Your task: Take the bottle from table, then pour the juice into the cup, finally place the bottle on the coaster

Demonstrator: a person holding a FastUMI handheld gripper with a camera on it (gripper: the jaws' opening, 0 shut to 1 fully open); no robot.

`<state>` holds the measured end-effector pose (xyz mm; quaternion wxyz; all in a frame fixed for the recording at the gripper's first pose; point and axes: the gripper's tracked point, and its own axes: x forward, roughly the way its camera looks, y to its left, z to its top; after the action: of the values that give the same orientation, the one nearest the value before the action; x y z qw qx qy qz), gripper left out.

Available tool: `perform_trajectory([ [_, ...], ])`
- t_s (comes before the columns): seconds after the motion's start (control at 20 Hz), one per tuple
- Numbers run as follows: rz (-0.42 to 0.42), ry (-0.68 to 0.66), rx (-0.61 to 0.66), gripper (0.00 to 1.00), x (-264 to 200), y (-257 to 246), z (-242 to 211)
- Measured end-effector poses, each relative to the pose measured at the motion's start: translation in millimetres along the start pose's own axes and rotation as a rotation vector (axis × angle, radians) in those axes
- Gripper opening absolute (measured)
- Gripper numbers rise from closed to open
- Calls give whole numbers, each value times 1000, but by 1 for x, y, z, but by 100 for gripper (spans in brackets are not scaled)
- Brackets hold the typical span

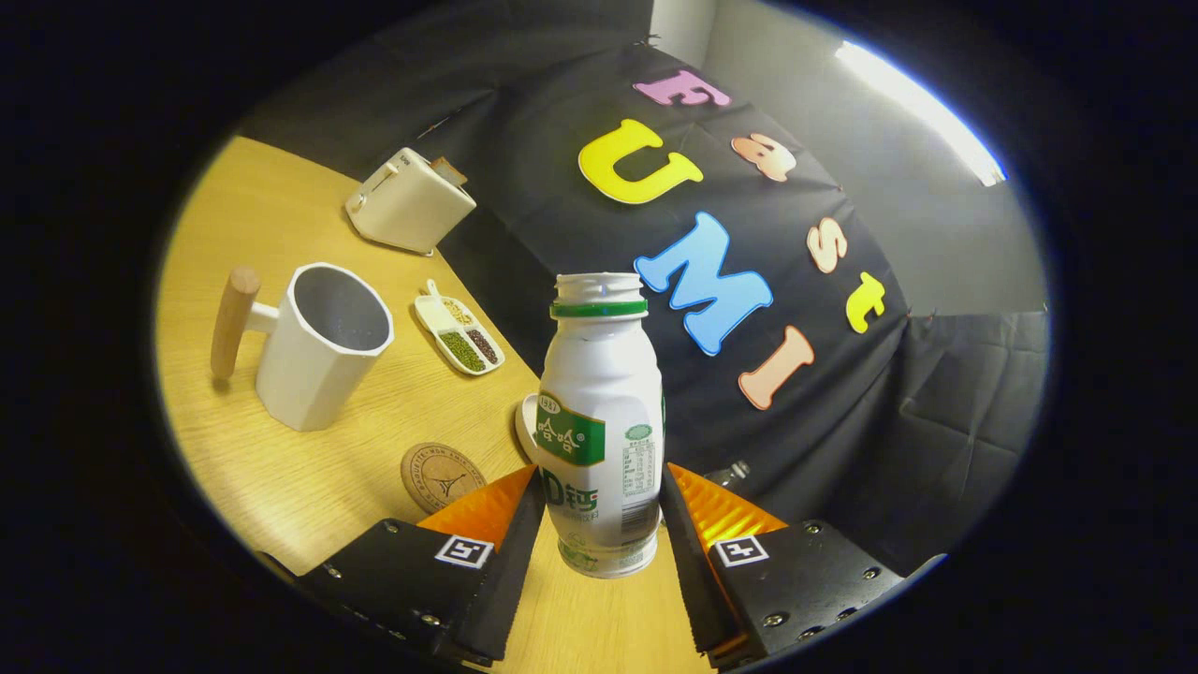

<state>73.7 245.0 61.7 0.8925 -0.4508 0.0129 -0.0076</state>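
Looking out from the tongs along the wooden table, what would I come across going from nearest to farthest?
White plastic bottle gripped in the tongs → round cork coaster → white mug with wooden handle → white divided dish of seeds → cream toaster.

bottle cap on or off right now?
Off. The white plastic bottle, clamped in the gripper, shows bare neck threads and an open mouth above its green ring.

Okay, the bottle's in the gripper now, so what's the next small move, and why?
Probably carry the bottle toward the cup and begin tipping its mouth over the rim. The gripper has both fingers pressed on the bottle's lower body, the bottle has no cap on, and the cup stands open and upright beyond the coaster, so pouring looks like the next step.
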Motion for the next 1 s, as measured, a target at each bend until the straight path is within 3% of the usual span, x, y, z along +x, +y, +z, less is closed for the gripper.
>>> perform_trajectory([
  [0.3, -75, -35, -230, 71, 2, -1, 18],
  [1.0, -142, -57, -524, 71, 11, 7, 33],
])
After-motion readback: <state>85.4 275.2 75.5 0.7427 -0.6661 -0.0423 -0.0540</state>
